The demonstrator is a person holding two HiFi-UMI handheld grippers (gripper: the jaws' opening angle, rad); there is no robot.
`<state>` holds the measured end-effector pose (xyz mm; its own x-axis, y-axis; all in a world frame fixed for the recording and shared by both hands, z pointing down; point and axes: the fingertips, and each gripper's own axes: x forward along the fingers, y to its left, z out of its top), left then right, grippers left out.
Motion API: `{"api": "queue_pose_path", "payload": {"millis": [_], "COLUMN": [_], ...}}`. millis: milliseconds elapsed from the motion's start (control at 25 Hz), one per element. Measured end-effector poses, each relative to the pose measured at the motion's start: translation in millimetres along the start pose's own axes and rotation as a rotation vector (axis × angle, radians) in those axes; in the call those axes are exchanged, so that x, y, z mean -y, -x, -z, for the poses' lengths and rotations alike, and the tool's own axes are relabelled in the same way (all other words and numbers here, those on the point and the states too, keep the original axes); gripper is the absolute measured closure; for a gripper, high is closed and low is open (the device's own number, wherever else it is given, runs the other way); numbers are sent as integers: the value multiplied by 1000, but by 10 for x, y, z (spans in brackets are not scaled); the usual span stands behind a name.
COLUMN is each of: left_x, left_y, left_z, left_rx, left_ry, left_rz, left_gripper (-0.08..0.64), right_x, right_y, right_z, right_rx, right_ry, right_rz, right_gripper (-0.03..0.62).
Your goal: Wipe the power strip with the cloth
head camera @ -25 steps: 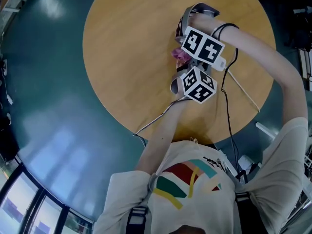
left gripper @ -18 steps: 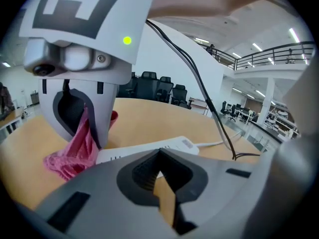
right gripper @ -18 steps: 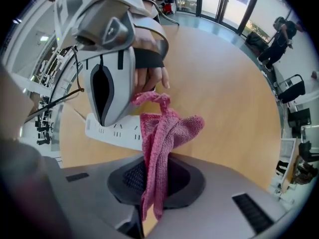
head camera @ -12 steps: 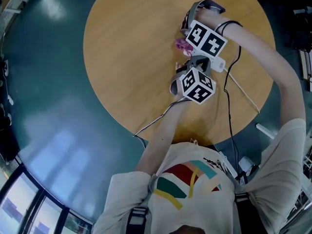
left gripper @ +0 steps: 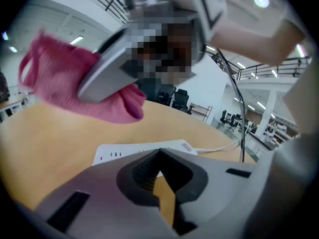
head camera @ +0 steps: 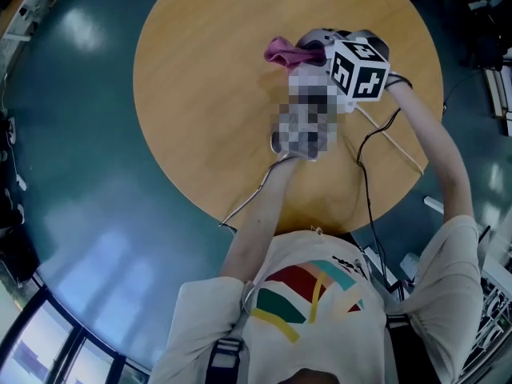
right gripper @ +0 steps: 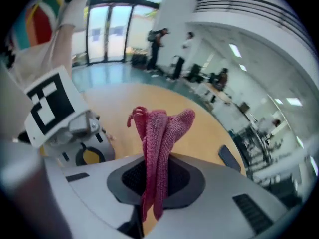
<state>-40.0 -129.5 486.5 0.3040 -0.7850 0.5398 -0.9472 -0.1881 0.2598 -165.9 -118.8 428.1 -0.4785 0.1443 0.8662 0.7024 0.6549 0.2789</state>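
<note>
The head view is dim and bluish, with pale glare pooling on the floor (head camera: 88,238). Both gripper views are brighter, bent hard at the edges, with ceiling lights (left gripper: 261,0) flaring and near parts blurred.

You're at a round wooden table (head camera: 200,94) that sits on a glossy teal floor (head camera: 72,174). A small dark flat object (right gripper: 229,158) lies on the table near its far edge. Beyond the table, people (right gripper: 155,43) stand by tall glass doors (right gripper: 107,34), and dark office chairs (left gripper: 178,96) sit in the open hall. Your shirt (head camera: 312,294) bears coloured stripes.
</note>
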Motion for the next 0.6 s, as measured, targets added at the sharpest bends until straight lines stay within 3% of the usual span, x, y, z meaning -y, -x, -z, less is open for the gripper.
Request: {"api": "queue_pose_path", "payload": {"millis": [120, 240, 400, 480, 600], "left_x": [-83, -205, -36, 244, 769], "left_y": [326, 782, 1440, 1645, 1829], "left_z": [-114, -417, -702, -753, -848], "left_rx": [99, 291, 516, 580, 655], "left_ry": [28, 55, 99, 77, 59], "left_rz": [-20, -124, -227, -250, -283], "left_gripper": [517, 517, 517, 517, 517], "right_x": [-158, -332, -698, -1023, -1560], "right_y": [372, 804, 1449, 1708, 2121], "right_z": [-68, -55, -77, -39, 123], "right_rx": [203, 375, 603, 710, 803], "right_ry": [-412, -686, -936, -1018, -1045], "right_rz": [155, 336, 598, 665, 729], "right_gripper": [552, 553, 553, 554, 553]}}
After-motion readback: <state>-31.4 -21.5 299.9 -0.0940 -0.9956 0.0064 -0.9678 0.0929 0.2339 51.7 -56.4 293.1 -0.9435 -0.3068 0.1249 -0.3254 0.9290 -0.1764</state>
